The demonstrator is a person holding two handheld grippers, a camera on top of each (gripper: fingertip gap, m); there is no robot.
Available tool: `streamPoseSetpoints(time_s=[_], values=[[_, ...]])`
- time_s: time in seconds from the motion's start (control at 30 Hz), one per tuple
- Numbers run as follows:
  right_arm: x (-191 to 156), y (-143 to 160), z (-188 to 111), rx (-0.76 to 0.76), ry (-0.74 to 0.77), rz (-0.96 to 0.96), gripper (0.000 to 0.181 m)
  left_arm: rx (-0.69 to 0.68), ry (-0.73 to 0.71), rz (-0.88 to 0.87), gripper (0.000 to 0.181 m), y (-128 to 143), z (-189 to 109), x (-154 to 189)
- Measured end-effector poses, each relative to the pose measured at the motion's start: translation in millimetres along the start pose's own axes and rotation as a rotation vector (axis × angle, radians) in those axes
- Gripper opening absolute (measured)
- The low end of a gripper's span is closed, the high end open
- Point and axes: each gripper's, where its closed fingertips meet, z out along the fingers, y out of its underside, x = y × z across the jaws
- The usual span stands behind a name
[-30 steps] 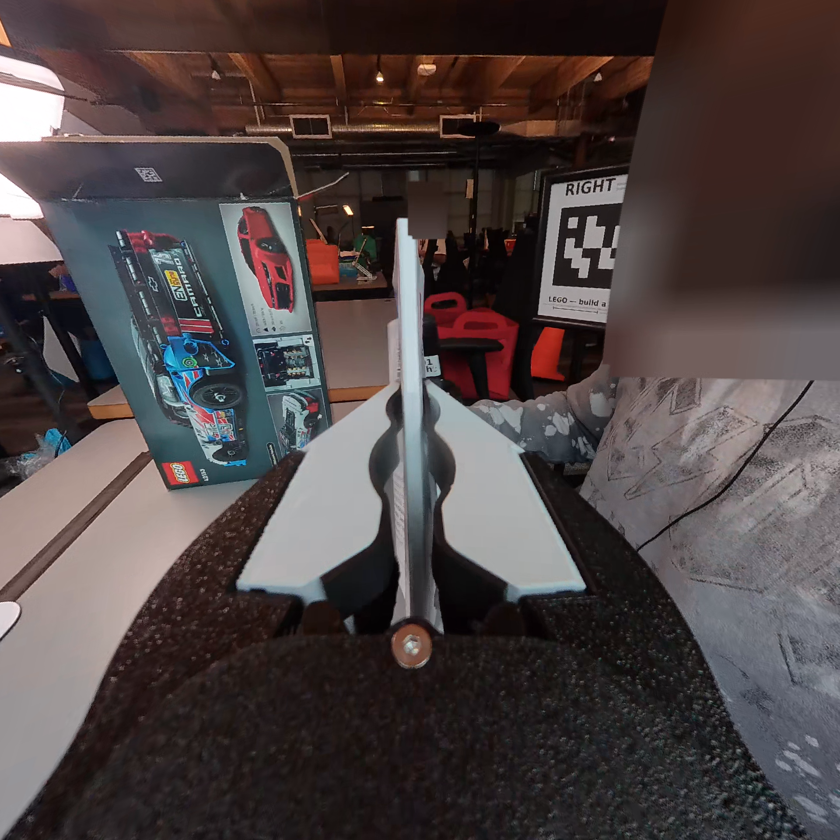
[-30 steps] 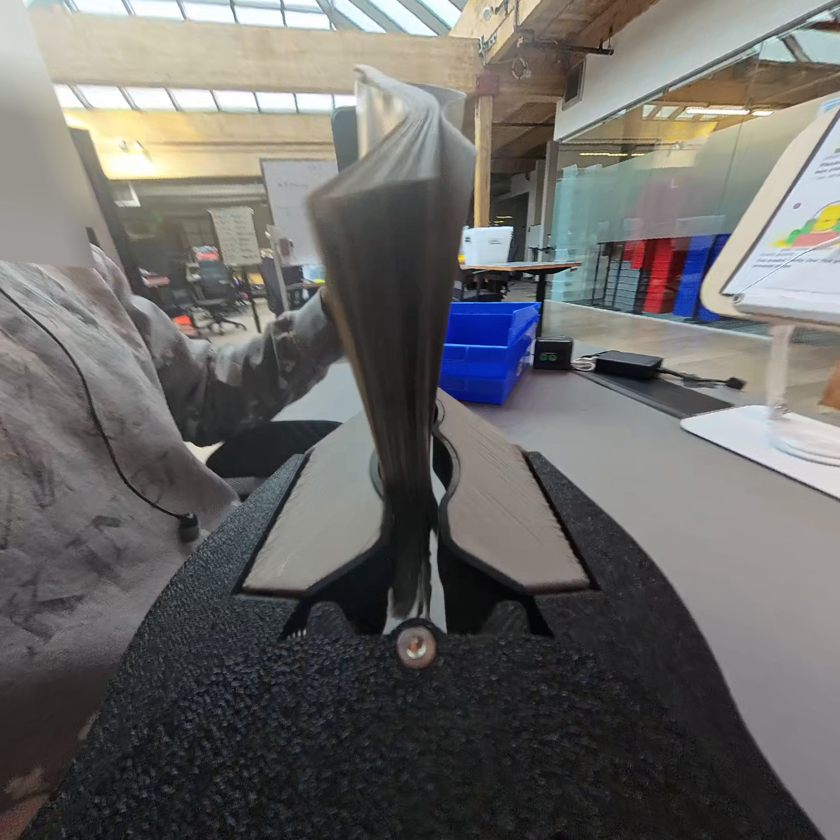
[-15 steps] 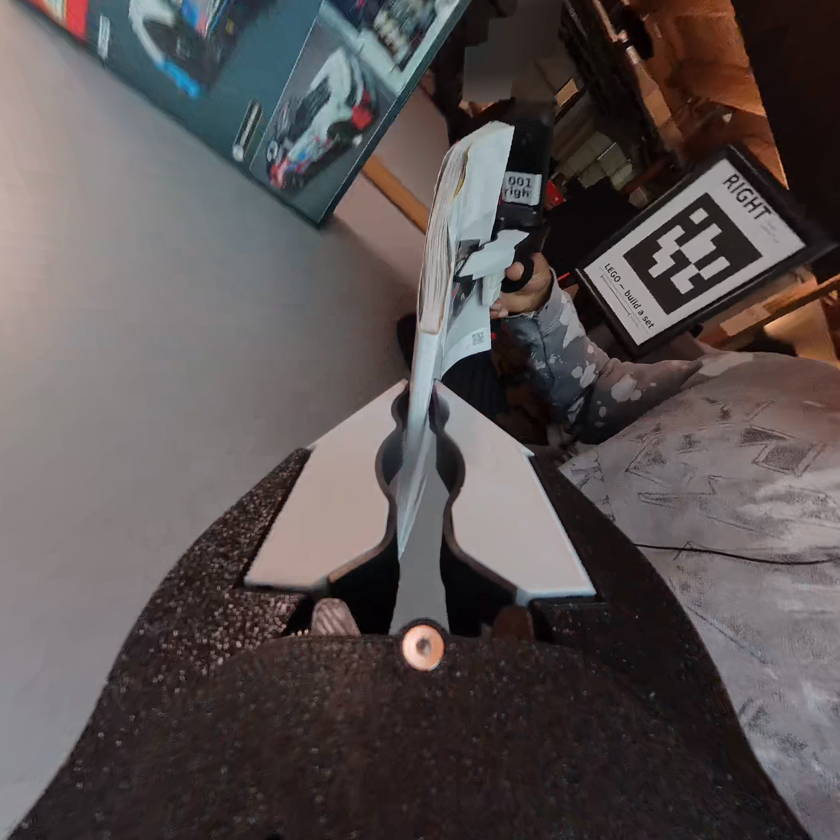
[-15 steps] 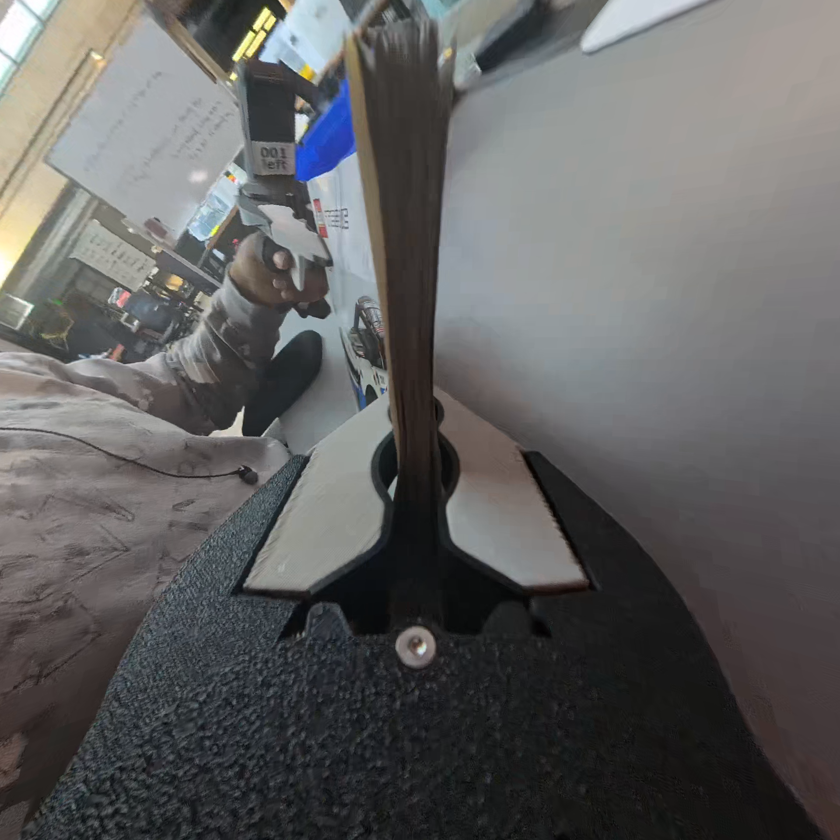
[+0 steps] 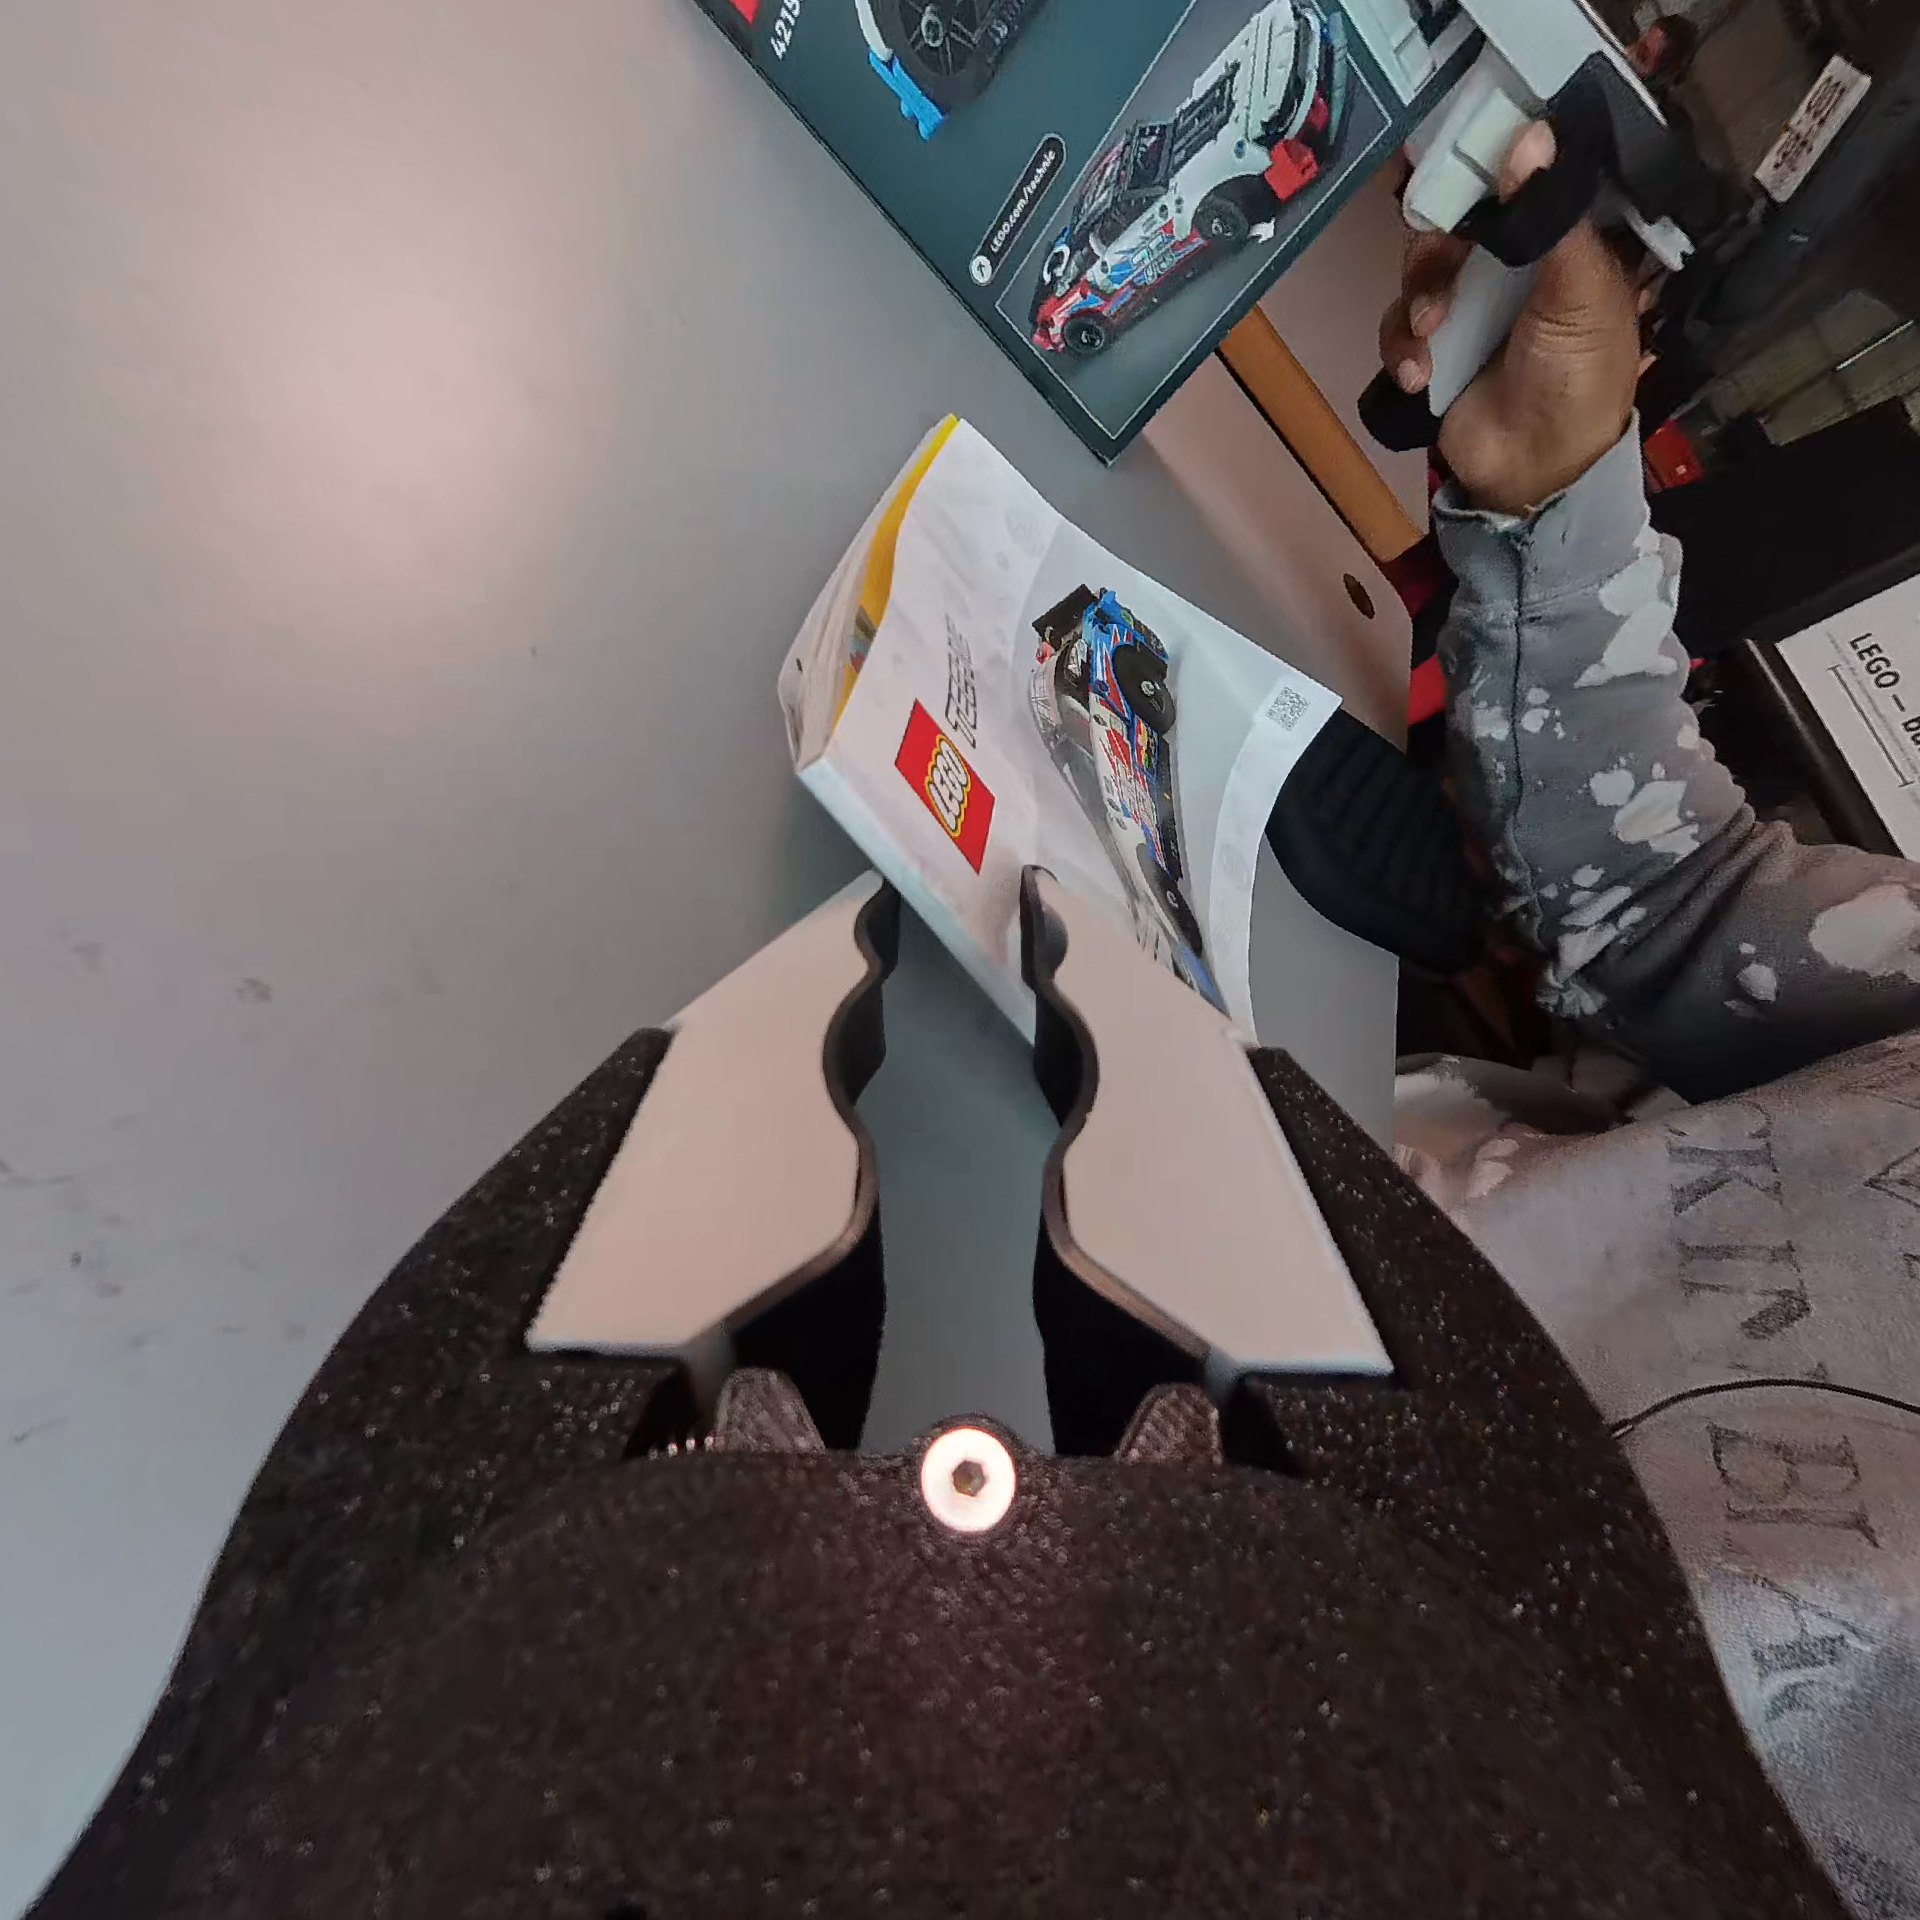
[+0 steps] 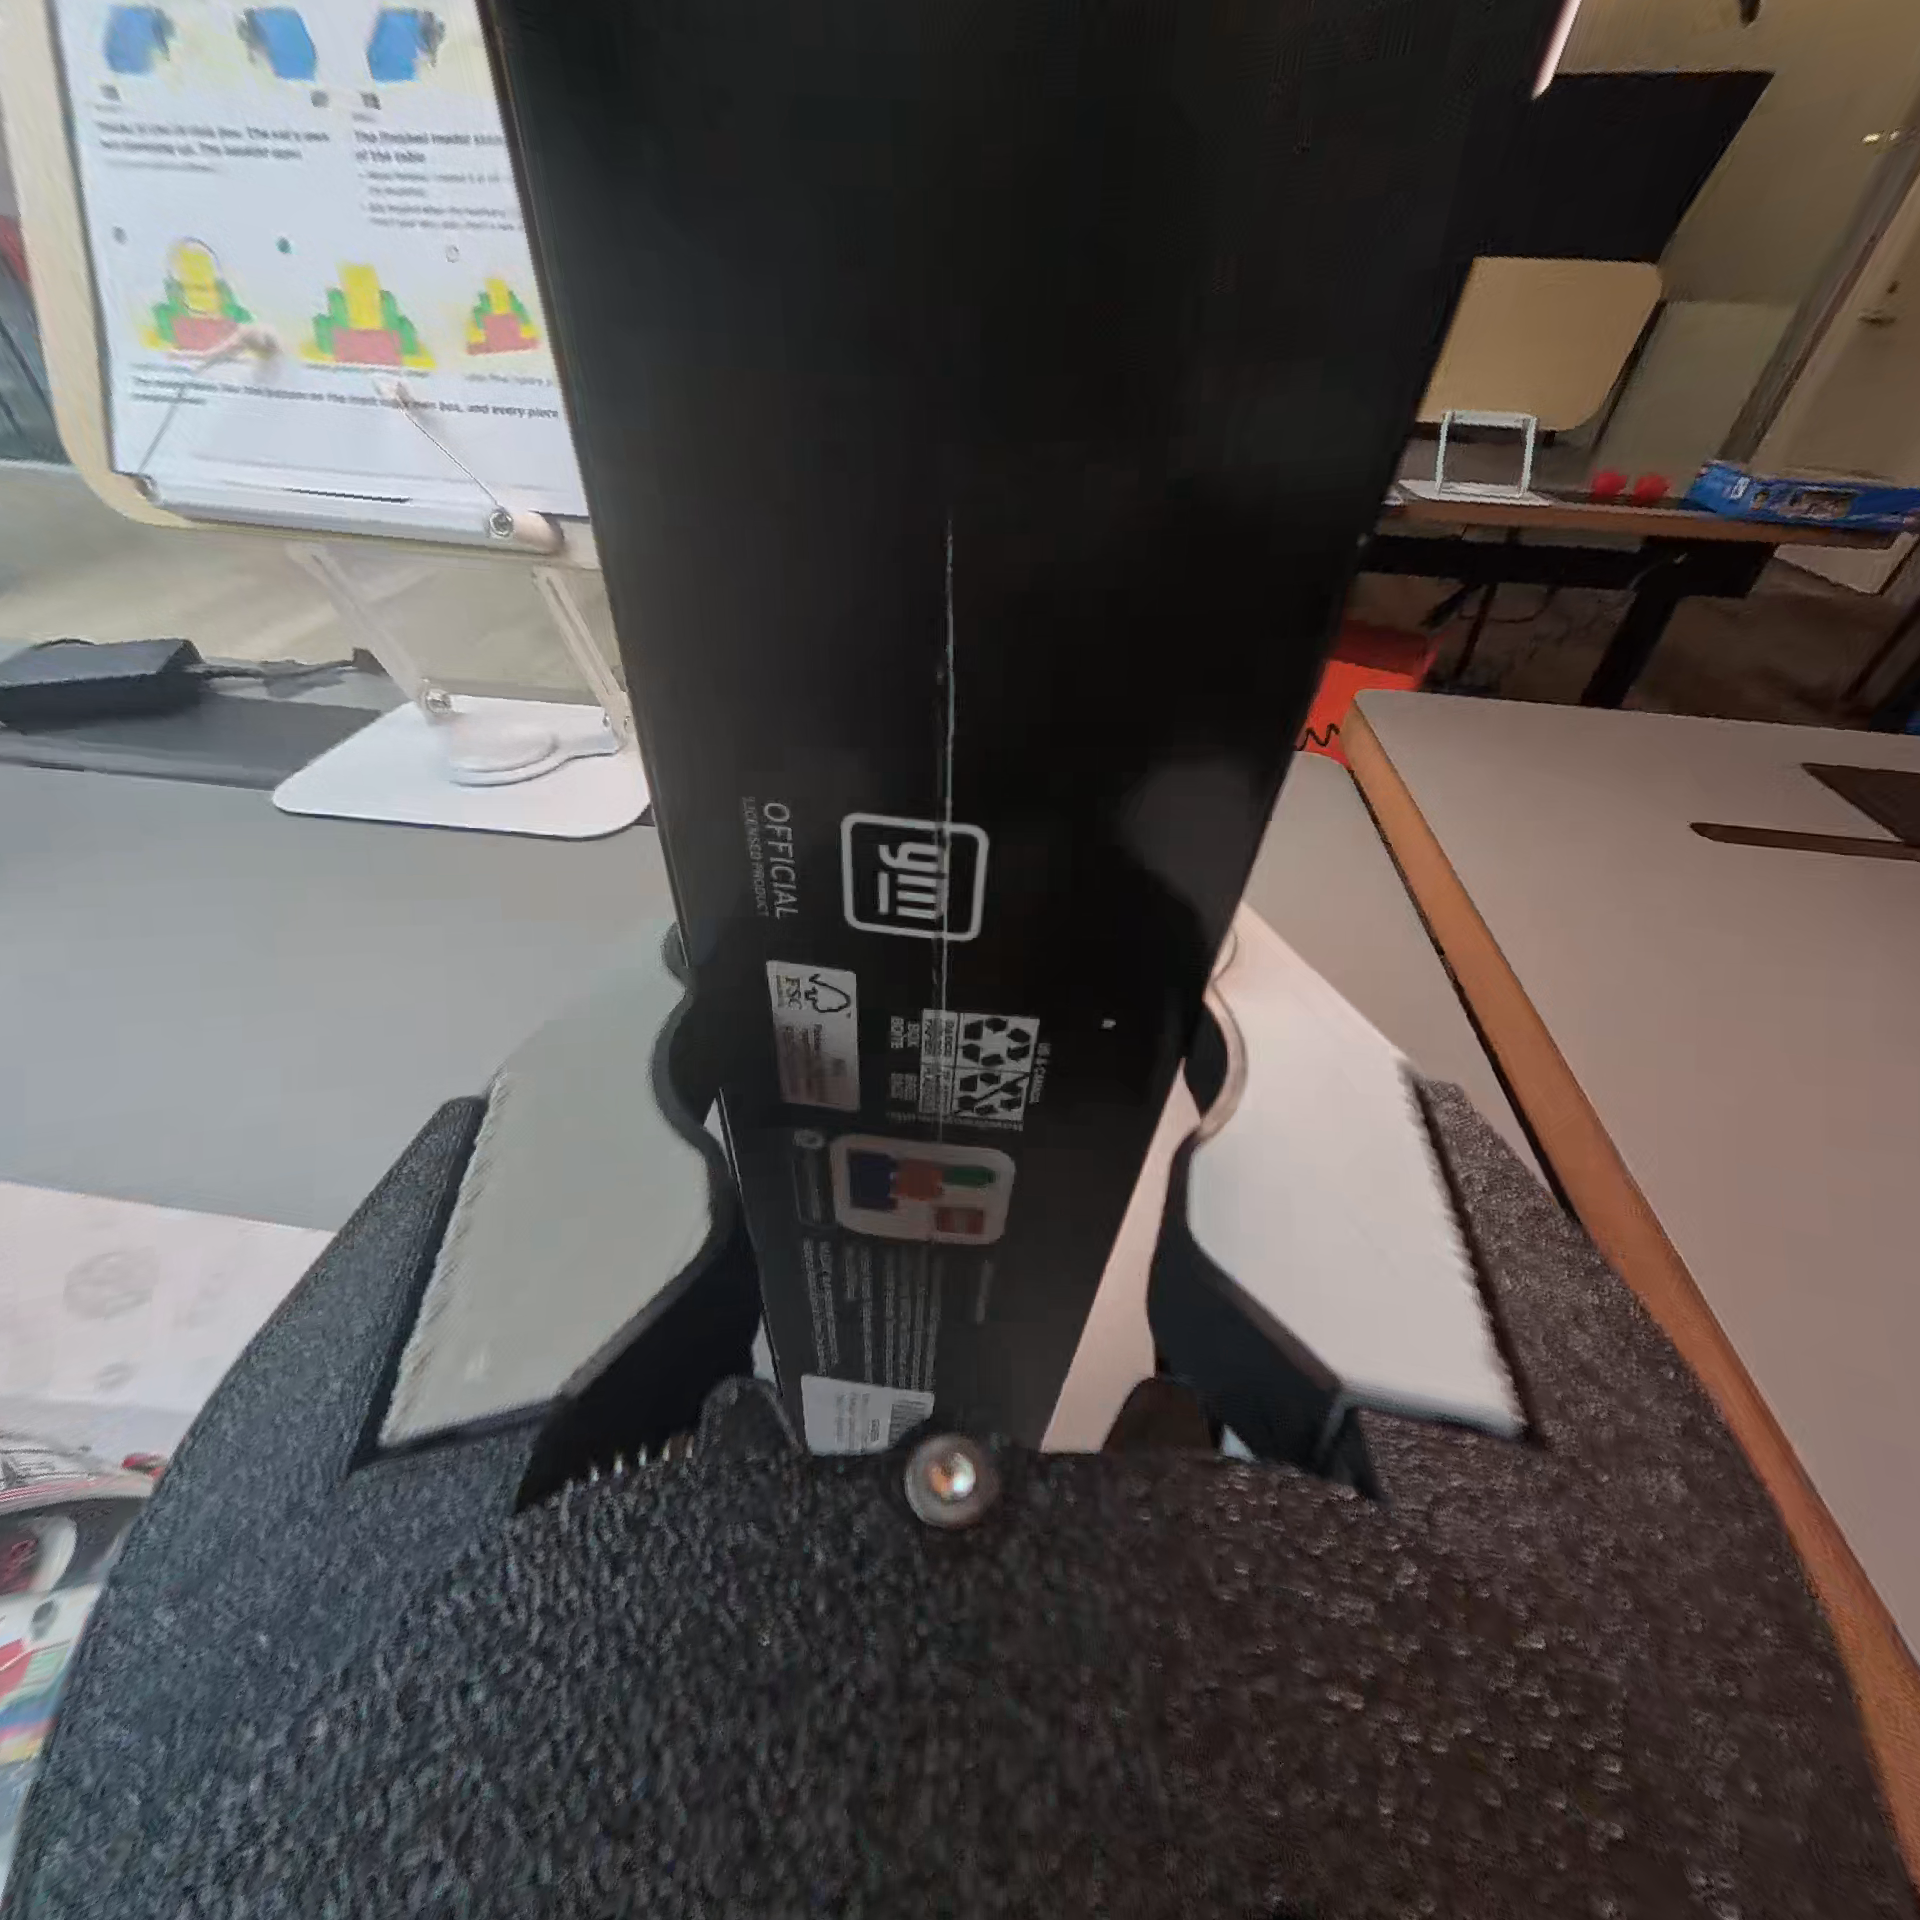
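Note:
A white instruction booklet (image 5: 1039, 727) with a race car on its cover lies flat on the grey table (image 5: 364, 623). My left gripper (image 5: 956, 888) is open and empty, its fingertips just above the booklet's near edge. A dark toy-set box (image 5: 1091, 156) stands behind the booklet. My right gripper (image 6: 951, 997) is spread wide, with the box's black narrow side (image 6: 987, 520) filling the gap between its jaws. The fingers sit right against the box edges. The booklet's corner also shows in the right wrist view (image 6: 62, 1507), at the lower left.
A person's hand (image 5: 1527, 312) and patterned sleeve (image 5: 1579, 748) hold the right gripper by the box. A tilted document stand (image 6: 312, 260) and a black power adapter (image 6: 94, 675) sit behind. A second wood-edged table (image 6: 1662, 935) adjoins on the right.
Both grippers let go of the booklet, which now lies flat on the table. The left gripper opened above it. The right gripper opened wide and moved to the box.

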Motion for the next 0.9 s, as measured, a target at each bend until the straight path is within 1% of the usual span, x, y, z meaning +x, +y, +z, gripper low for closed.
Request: streamPoseSetpoints(time_s=[0.1, 0.23, 0.33, 0.43, 0.47, 0.53, 0.63, 0.73, 0.8, 0.9], values=[[-17.3, -5.2, 16.1, 0.035, -0.076, -0.059, 0.085, 0.010, 0.007, 0.051, 0.018, 2.2, -1.9, 4.3], [-47.1, -8.0, 11.5, 0.067, -0.297, -0.151, 0.084, 0.020, 0.043, 0.164, 0.017, 3.8, -11.0, 20.4], [-79.1, -8.1, 2.0, 0.094, -0.529, -0.183, 0.085, 0.023, 0.089, 0.271, 0.016, 3.4, -17.0, 34.7], [-117.2, -9.0, 1.0, 0.089, -0.805, -0.119, 0.085, 0.017, 0.159, 0.358, 0.016, 2.3, -20.4, 50.3], [-131.4, -8.6, 2.5, 0.082, -0.902, -0.094, 0.085, 0.015, 0.190, 0.382, 0.016, 2.4, -22.0, 55.7], [-158.6, -11.0, 8.4, 0.092, -1.047, -0.126, 0.086, 0.012, 0.256, 0.425, 0.017, 4.1, -28.8, 67.1], [-204.2, -15.2, 19.1, 0.082, -1.246, -0.166, 0.086, -0.001, 0.291, 0.503, 0.018, 11.7, -36.4, 73.3], [-243.3, -14.3, 30.4, 0.034, -1.442, -0.107, 0.087, 0.003, 0.306, 0.553, 0.017, 14.1, -40.3, 76.7], [-261.0, -17.7, 32.4, 0.034, -1.543, -0.057, 0.087, 0.033, 0.323, 0.584, 0.016, 11.3, -43.8, 83.7], [-276.4, -16.9, 30.1, 0.038, -1.571, -0.066, 0.088, 0.082, 0.302, 0.623, 0.015, 4.3, -48.1, 89.7]])
